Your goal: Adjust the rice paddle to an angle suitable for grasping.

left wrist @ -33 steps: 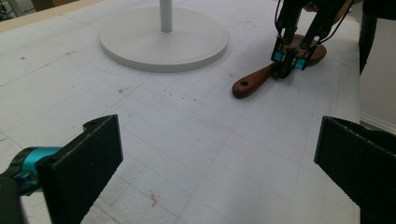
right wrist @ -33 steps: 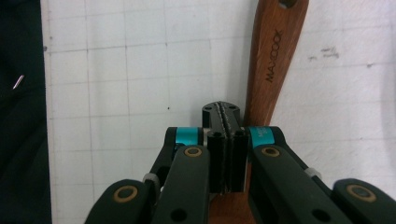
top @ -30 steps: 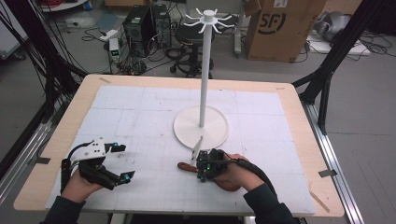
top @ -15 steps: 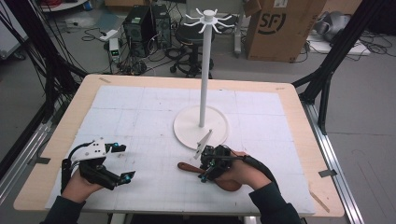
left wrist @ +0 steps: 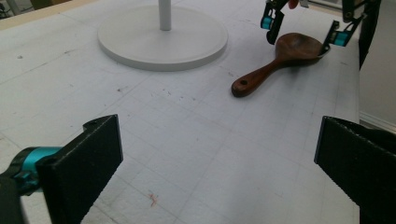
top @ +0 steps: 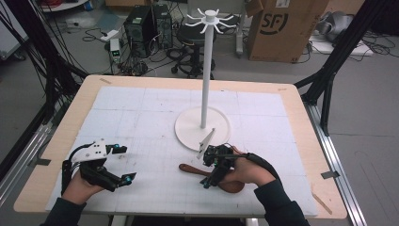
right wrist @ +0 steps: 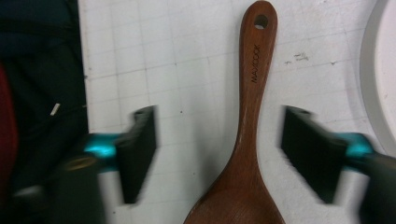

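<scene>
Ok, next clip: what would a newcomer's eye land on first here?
Probably the tall white hook stand rising from its round base mid-table. Next, the dark wooden spoon lying flat on the white mat near the front edge, with the right gripper poised over it; its jaws have just been opening and stand clear on either side of the handle. The left gripper rests open at front left.
</scene>
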A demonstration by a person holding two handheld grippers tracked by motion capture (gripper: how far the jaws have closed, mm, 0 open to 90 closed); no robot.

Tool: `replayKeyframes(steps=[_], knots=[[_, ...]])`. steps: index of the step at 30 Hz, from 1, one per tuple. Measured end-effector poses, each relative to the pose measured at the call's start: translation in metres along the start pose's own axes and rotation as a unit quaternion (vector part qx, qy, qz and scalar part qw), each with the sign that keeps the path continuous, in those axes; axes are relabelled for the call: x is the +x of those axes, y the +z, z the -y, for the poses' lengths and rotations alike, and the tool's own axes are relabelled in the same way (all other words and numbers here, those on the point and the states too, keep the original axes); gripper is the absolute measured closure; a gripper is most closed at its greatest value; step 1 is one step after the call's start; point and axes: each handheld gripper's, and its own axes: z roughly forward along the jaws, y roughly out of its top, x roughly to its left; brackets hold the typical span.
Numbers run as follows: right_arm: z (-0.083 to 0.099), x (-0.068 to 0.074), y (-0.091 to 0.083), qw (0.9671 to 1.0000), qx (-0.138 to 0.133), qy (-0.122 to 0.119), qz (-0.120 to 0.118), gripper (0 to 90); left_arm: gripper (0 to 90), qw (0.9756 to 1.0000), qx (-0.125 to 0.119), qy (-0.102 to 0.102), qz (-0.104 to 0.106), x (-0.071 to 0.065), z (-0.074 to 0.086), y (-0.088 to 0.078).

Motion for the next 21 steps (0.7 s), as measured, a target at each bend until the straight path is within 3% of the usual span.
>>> replayKeyframes(steps=[5, 8, 21], knots=[[-0.0007, 0.0009, 0.0059, 0.9988, 0.024, 0.016, 0.039, 1.1, 1.7, 1.0000, -0.001, 0.000, -0.001, 0.0002, -0.0001, -0.0002], [-0.0013, -0.0004, 0.0080, 0.9975, 0.041, 0.019, 0.055, 0.2, 1.7, 1.0000, -0.001, -0.003, 0.001, 0.0004, 0.0001, 0.0002], [-0.0071, -0.0021, 0.0082, 0.9950, 0.066, 0.035, 0.066, 0.3, 1.7, 1.0000, 0.002, -0.005, -0.002, 0.0038, 0.0002, 0.0014]])
